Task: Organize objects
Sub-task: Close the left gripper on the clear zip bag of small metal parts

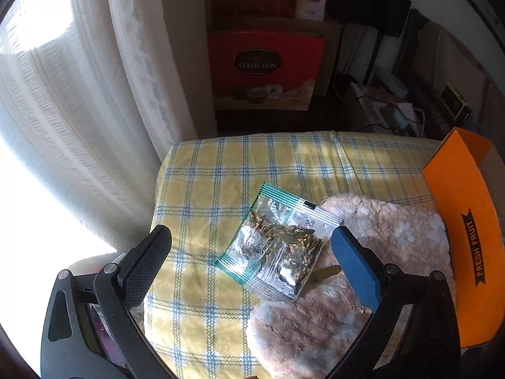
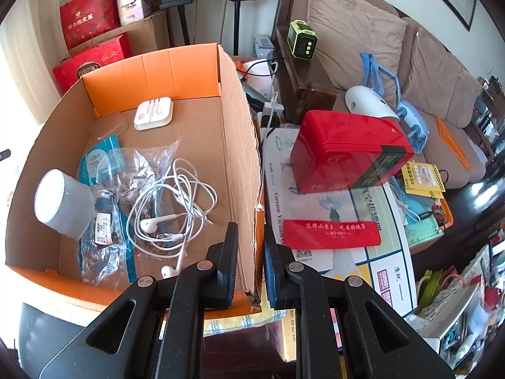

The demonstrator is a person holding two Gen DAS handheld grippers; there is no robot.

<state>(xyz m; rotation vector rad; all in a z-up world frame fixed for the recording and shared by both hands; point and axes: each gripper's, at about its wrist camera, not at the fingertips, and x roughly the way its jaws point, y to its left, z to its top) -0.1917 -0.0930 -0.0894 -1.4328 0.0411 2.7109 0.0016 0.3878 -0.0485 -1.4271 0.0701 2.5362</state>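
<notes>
Left claw is spread wide right over the clear bag, which lies half on the plaid cushion, half on the fluffy blanket beside the box. Slick plastic could slide or the pads could snag the blanket too. Right claw is pinching the box wall, so a tug might tear that ragged cardboard edge.

Left gripper, jaws wide apart, above a clear seed packet at centre; packet lies across checked cloth and fluffy pad. Orange box at three o'clock.
</notes>
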